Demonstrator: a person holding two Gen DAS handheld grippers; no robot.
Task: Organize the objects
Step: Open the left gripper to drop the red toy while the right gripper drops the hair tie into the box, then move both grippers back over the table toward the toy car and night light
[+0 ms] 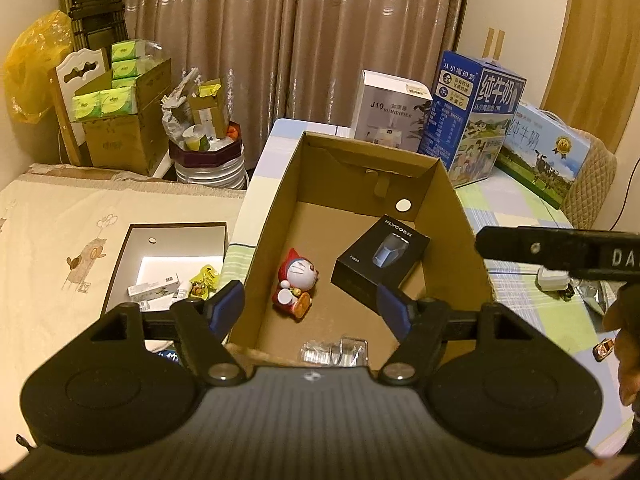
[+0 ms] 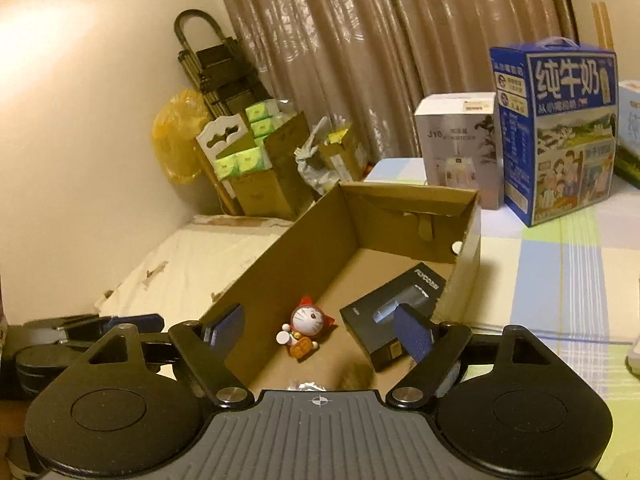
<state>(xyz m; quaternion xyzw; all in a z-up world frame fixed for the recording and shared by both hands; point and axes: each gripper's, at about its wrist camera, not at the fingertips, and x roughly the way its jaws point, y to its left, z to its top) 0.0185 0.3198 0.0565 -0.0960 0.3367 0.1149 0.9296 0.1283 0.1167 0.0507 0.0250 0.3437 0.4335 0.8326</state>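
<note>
1. The cardboard box point(image 1: 288, 184) sits open on the checked tablecloth point(image 1: 516, 208), and both tools hang over its near end, pointing down into it.
2. The left gripper point(image 1: 310, 304) has its fingers apart with nothing between the pads; only the box floor shows in the gap.
3. The right gripper point(image 2: 318, 330) likewise stands wide, clamped on nothing.
4. Inside the box, the cat figurine point(image 1: 294, 284) lies on its back near the left wall, and the black shaver box point(image 1: 380, 258) rests to its right, apparently tilted against the right wall.
5. A clear plastic packet point(image 1: 336, 350) lies at the near end of the box floor, partly hidden by the left tool's body.
6. More loose items wait in the white tray point(image 1: 132, 240) on the bed, left of the box.
7. Risks, as I judge them: a tool swinging left toward the tray could catch the box's left wall and drag the light box along the cloth.
8. The two tools are close together, so moving both at once could make them collide.
9. The rounded figurine may roll if the box is bumped.
</note>
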